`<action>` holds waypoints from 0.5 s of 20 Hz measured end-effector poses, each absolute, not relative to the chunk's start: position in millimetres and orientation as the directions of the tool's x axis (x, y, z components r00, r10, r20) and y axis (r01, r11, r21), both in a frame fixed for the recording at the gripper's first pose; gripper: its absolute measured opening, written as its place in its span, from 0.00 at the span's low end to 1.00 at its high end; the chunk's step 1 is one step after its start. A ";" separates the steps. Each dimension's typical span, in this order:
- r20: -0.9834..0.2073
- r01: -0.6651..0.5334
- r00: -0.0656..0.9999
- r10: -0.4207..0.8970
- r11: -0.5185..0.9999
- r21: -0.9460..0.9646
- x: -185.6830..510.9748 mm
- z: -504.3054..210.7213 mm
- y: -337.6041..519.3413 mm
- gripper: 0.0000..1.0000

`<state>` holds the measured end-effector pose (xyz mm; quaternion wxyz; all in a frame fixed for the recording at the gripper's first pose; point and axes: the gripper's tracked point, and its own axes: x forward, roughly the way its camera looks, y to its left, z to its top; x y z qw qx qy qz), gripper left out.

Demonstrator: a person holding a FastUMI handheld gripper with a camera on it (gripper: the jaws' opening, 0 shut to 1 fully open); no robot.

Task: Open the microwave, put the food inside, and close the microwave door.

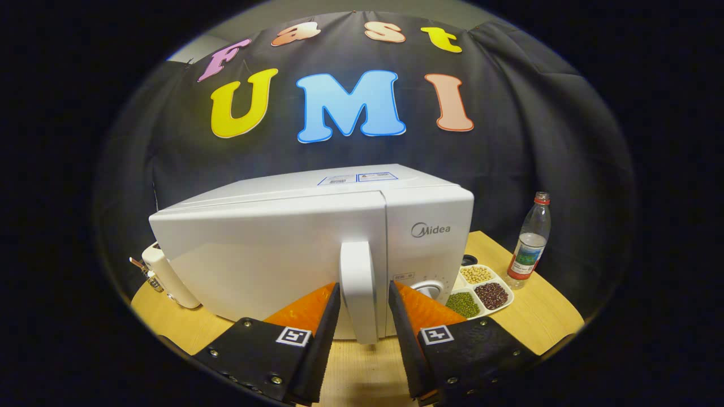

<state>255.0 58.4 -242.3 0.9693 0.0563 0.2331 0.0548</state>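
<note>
At the frame's centre, the white box-shaped microwave (317, 249) is being approached, its upright white bar handle (358, 291) being straddled by the spread gripper (365, 308), whose fingers are not yet pressing; squeezing squarely before pulling is judged wise.

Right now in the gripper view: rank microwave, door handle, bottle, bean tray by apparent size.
1. Microwave, by far.
2. Door handle, which stands between the open fingers, so its nearness inflates it.
3. Bean tray and bottle: look alike in extent, tray wide, bottle tall; not ranked.
</note>
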 end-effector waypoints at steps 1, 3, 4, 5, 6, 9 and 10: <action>-0.447 -0.092 0.883 0.143 0.987 0.134 256.7 -243.0 63.0 0.56; -0.450 -0.077 0.887 0.108 0.993 0.087 255.8 -244.8 59.9 0.42; -0.444 -0.080 0.890 0.103 0.994 0.072 256.7 -244.7 61.0 0.37; -0.445 -0.064 0.892 0.076 0.997 0.041 259.8 -249.8 55.8 0.37; -0.442 -0.068 0.893 0.084 0.996 0.051 250.0 -240.3 54.2 0.30; -0.456 -0.096 0.883 0.112 0.994 0.057 257.2 -248.0 55.8 0.19; -0.453 -0.102 0.884 0.117 0.993 0.057 256.3 -245.5 56.7 0.11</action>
